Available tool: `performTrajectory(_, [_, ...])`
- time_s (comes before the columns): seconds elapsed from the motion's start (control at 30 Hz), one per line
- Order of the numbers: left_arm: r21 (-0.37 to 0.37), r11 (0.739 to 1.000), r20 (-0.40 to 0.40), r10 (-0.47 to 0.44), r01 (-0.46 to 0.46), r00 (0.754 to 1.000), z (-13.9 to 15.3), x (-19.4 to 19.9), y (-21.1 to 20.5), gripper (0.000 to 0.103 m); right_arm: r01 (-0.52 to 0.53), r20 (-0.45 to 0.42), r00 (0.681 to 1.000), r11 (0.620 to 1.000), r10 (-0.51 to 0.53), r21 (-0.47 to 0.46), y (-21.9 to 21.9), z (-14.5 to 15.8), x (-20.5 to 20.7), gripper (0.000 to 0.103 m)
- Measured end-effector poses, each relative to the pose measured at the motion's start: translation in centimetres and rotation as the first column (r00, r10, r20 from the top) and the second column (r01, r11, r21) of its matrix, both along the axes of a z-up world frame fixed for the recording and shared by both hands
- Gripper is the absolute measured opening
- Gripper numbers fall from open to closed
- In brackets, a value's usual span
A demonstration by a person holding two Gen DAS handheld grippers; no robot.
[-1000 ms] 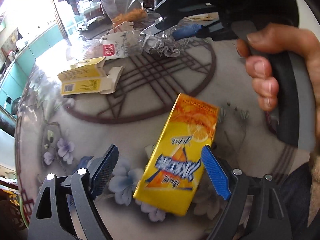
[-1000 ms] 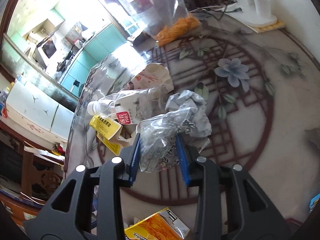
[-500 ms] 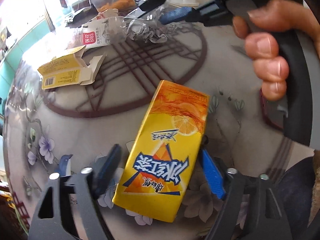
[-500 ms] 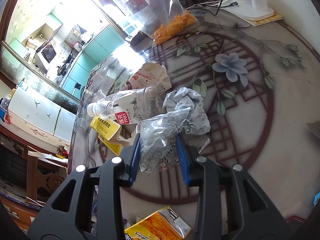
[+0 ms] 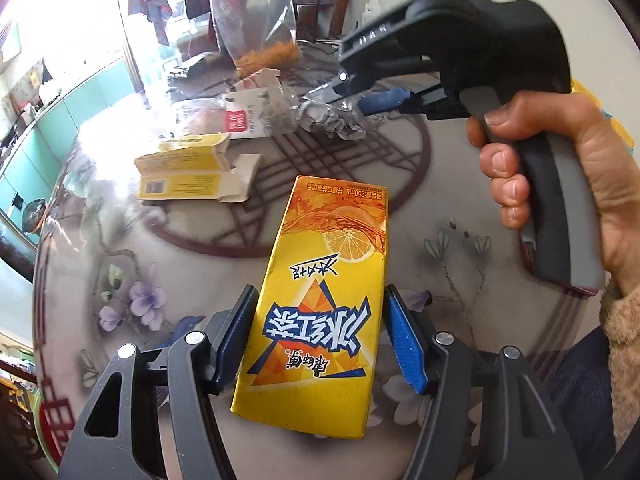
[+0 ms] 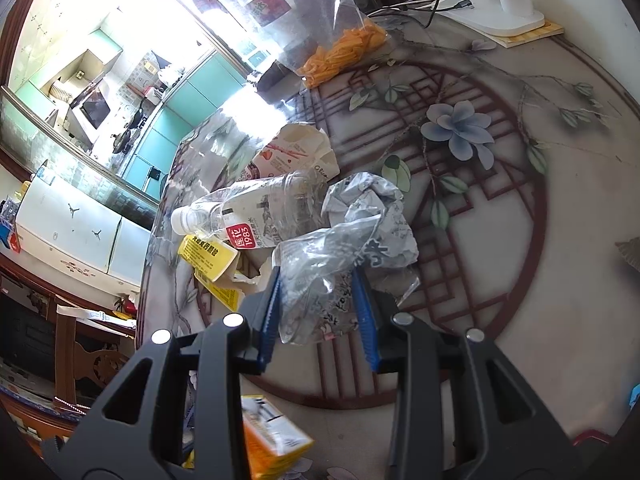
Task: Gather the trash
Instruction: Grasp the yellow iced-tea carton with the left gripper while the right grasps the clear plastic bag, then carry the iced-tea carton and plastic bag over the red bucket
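A yellow-orange iced tea carton (image 5: 332,280) lies lengthwise between the blue pads of my left gripper (image 5: 320,296). The jaws are closing, and both pads sit against the carton's long sides. A corner of the same carton (image 6: 272,436) shows at the bottom of the right wrist view. My right gripper (image 6: 316,280) is shut on a crumpled clear plastic wrapper (image 6: 320,256), held just above the table. From the left wrist view, a hand (image 5: 560,184) holds that right gripper (image 5: 352,94) over the trash pile.
On the round patterned glass table (image 5: 460,208) lie an open yellow box (image 5: 188,172), a squashed plastic bottle (image 6: 256,216), crumpled paper (image 6: 372,200) and a torn carton (image 6: 296,152). A clear bag of orange snacks (image 6: 320,40) and a white stand with a cup (image 6: 508,4) stand further back.
The left gripper's jaws narrowed from wide apart until they met the tea carton's sides, and the carton now lines up between them. The right gripper kept its hold on the plastic wrapper.
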State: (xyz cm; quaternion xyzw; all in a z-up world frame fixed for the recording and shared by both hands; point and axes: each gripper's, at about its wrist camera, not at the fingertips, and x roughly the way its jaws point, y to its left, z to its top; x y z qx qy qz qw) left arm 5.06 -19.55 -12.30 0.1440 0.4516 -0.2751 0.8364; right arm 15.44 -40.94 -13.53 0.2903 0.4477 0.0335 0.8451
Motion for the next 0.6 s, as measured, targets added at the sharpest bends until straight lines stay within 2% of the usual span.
performTrajectory(0.2, [-0.014,0.999,-0.041,0.050,-0.051,0.998,-0.3,-0.4,2.3,0.060,-0.008,-0.007,1.000,1.000,0.008,-0.006,0.5,-0.3,0.1,0.034])
performTrajectory(0.33, [-0.029,0.997,-0.038,0.074,-0.075,0.997,0.0,-0.6,3.7,0.060,-0.010,-0.009,1.000,1.000,0.010,-0.017,0.7,-0.3,0.0,0.034])
performTrajectory(0.6, [-0.060,0.989,-0.058,0.133,-0.137,0.989,0.6,-0.5,6.2,0.057,-0.039,-0.015,0.999,0.996,0.038,-0.085,2.0,0.0,0.2,0.034])
